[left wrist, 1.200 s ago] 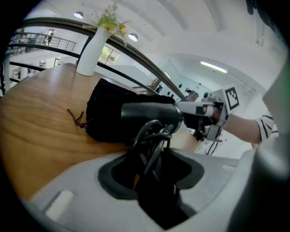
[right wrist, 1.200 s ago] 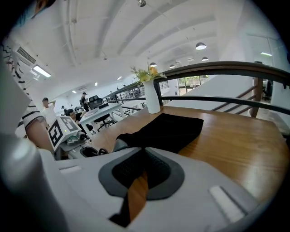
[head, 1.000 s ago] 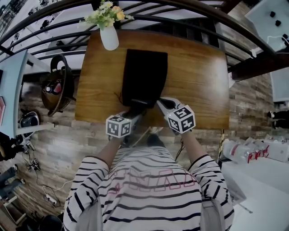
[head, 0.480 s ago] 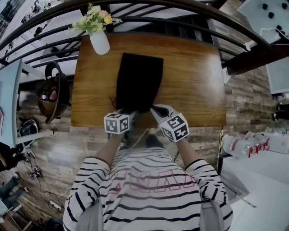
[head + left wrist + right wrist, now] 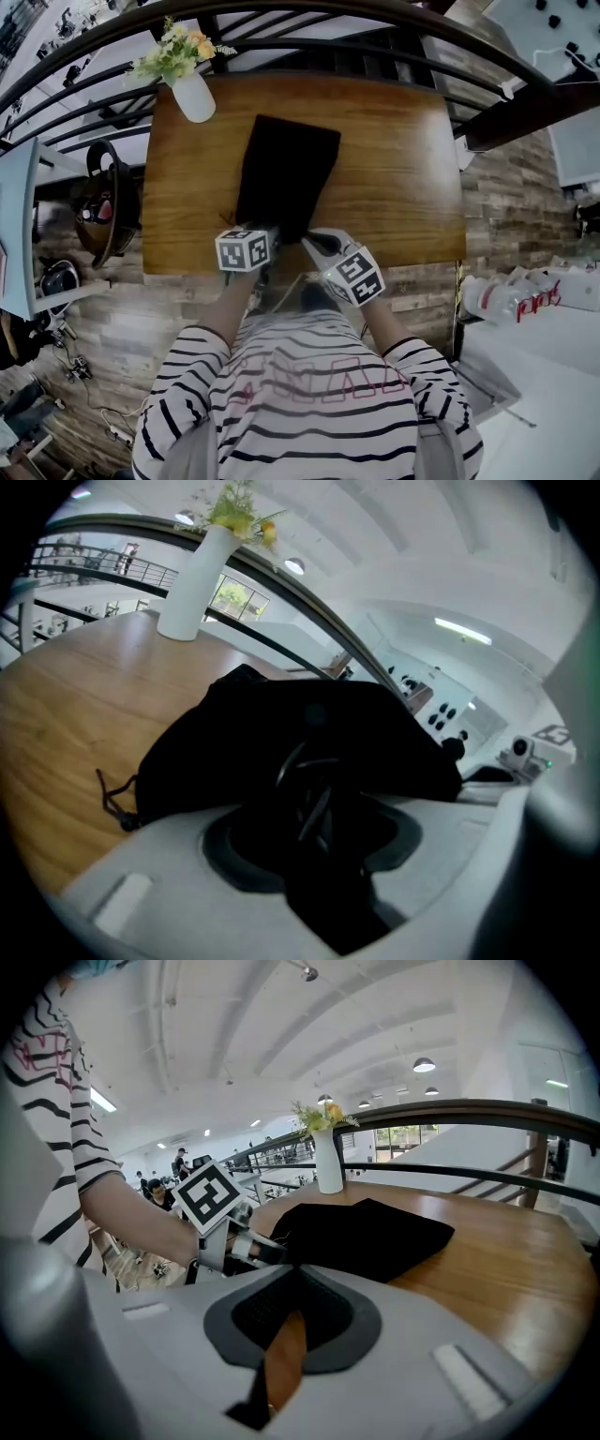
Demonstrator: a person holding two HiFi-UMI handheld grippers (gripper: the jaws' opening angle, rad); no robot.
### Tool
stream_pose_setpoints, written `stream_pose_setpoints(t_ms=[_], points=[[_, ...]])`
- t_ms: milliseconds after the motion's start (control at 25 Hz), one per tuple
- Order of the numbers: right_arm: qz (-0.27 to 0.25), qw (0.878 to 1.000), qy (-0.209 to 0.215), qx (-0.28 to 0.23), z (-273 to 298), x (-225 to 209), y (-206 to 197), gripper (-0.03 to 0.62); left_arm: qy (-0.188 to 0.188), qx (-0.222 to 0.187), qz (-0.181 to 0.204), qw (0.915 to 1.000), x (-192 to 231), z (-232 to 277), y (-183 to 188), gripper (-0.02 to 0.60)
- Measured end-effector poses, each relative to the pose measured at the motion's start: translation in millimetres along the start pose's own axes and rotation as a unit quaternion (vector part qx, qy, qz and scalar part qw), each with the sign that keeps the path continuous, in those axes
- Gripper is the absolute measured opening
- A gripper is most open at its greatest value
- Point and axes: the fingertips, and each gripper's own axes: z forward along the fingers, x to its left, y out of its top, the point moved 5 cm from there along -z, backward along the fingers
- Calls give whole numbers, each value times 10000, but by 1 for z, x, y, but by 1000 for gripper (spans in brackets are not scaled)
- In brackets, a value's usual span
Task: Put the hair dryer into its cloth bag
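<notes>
Brown wood of a table (image 5: 403, 169) fills the middle of the head view, with a dark railing (image 5: 375, 19) curved along its far edge. A white vase (image 5: 192, 94) of flowers (image 5: 173, 54) is seen at the table's 11 o'clock corner. A black cloth bag (image 5: 286, 173) is laid flat near the middle, tilted slightly, its near end toward 6 o'clock. The left gripper (image 5: 267, 236) is set at the bag's 7 o'clock corner and the right gripper (image 5: 314, 242) at its 5 o'clock corner. A striped shirt (image 5: 309, 394) is seen below them.

From the left gripper view, the jaws are held apart and clamped on a black form with glossy streaks, apparently the hair dryer (image 5: 337, 902), at the bag's near end. The rest of it is covered by the bag's mound at 12 o'clock from the jaws. A drawstring (image 5: 112, 799) is trailed on the wood at 9 o'clock, and the vase is seen at 11 o'clock.

From the right gripper view, the jaws are brought almost together, with only a thin slit left. Table wood is seen through that slit, and nothing is gripped. The bag is spread just past the tips toward 1 o'clock. The left gripper is seen at 10 o'clock, against the bag's edge.
</notes>
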Motion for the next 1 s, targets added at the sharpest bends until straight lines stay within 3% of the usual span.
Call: stream_pose_setpoints(t_ms=[280,1000], points=[[-221,9997,60,127,-4,2,-8,14,-57,-149,-149,9998,-3,20,16,181],[-316,9989,202,282,5,-31,-9,13,5,-291,-2,9996,-3,89,72,183]])
